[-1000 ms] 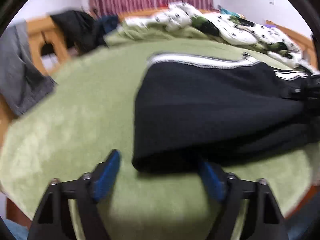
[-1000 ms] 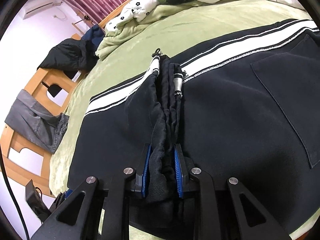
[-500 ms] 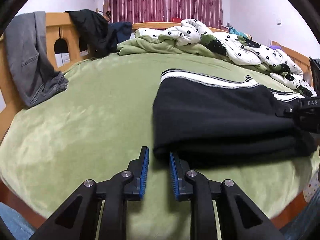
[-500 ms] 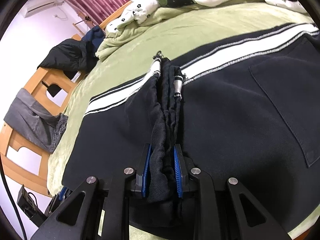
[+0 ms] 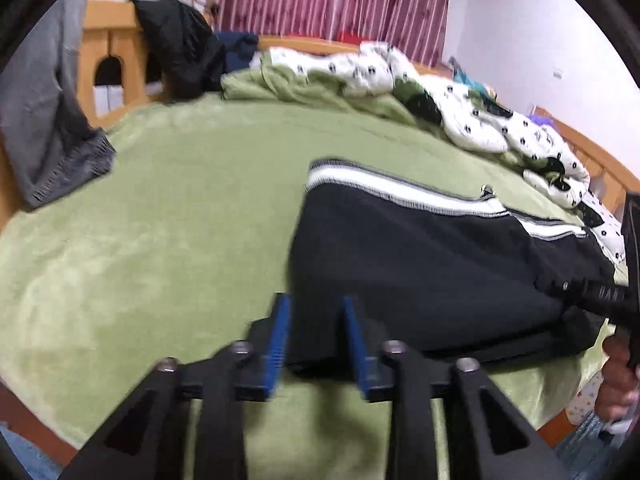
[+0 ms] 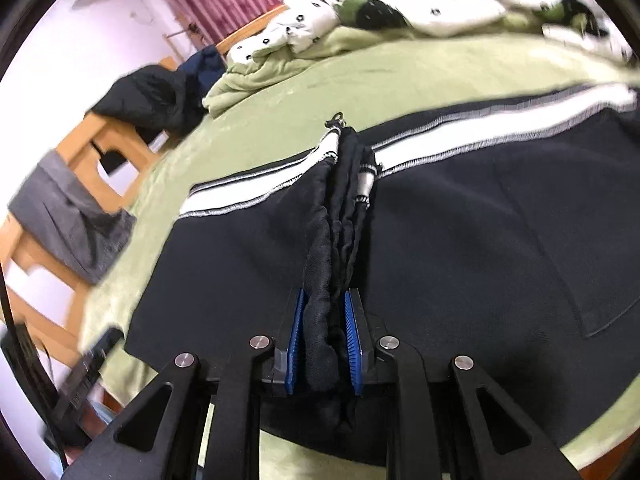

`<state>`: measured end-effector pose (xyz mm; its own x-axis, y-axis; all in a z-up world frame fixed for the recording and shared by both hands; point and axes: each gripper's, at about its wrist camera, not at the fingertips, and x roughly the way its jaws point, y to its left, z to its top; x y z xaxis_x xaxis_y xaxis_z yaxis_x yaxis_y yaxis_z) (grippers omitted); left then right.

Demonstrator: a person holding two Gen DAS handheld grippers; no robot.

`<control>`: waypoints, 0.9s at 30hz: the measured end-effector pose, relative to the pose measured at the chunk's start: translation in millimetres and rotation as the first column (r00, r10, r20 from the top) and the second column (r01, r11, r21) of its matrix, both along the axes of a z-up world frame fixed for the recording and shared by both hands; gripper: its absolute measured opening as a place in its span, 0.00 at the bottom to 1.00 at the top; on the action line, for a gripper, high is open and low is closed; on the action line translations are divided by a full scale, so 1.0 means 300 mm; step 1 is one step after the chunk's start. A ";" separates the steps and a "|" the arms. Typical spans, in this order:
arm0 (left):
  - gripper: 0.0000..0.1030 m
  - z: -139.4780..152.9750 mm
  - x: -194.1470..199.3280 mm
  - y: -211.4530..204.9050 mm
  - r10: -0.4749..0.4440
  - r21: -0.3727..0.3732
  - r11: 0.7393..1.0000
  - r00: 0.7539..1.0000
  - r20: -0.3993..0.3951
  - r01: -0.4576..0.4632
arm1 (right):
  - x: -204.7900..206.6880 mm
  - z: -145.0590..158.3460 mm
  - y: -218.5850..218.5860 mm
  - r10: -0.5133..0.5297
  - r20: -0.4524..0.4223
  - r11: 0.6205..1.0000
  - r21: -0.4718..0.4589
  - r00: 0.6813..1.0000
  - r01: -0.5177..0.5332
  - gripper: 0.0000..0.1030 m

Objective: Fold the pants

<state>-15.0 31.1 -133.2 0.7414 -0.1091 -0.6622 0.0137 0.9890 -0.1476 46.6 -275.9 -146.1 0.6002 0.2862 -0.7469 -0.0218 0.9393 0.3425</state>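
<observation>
Black pants [image 5: 420, 264] with a white side stripe lie folded on the green bed cover [image 5: 160, 208]. My left gripper [image 5: 316, 320] is at the near left corner of the fold. Its jaws are opening, and the dark edge shows in the gap without the pads pressing on it. My right gripper [image 6: 325, 332] is shut on a bunched ridge of the pants [image 6: 480, 240] fabric, near a drawstring with a metal tip [image 6: 362, 184], and its jaws are closing tighter. In the left wrist view that right gripper [image 5: 592, 292] sits on the pants' right end, with a hand [image 5: 616, 380] below it.
A grey garment [image 5: 44, 120] and a black jacket [image 5: 180, 48] hang on the wooden bed frame at the left. A rumpled white flower-print quilt [image 5: 460, 104] is piled along the far side. The bed's near edge runs just below both grippers.
The left gripper stood wide open at the pants' edge, then closed almost fully, and now its jaws part again as it lifts a little. The right gripper keeps its grip on the fabric.
</observation>
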 end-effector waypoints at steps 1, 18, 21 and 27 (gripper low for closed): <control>0.34 -0.021 0.008 -0.007 -0.002 0.000 1.000 1.000 -0.021 0.002 | 0.010 -0.044 0.009 -0.005 -0.051 1.000 -0.019 0.999 0.004 0.17; 0.57 0.053 0.098 0.013 -0.025 -0.102 0.995 0.994 -0.104 0.014 | -0.133 0.280 -0.511 -0.265 0.159 0.944 -0.159 0.951 0.289 0.61; 0.59 0.082 0.153 0.017 -0.045 -0.128 0.991 0.994 -0.099 0.033 | -0.159 0.249 -0.743 -0.393 0.151 0.886 -0.204 0.907 0.417 0.61; 0.59 0.068 0.337 0.001 -0.133 -0.155 0.982 0.979 -0.152 0.110 | -0.145 0.055 -1.036 -0.509 0.034 0.858 -0.062 0.860 0.510 0.61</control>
<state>86.0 31.4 -112.8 0.6016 -0.2951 -0.7423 0.0968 0.9493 -0.2990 2.9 -586.6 -129.7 0.6608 -0.1125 -0.7420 0.4609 0.8411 0.2830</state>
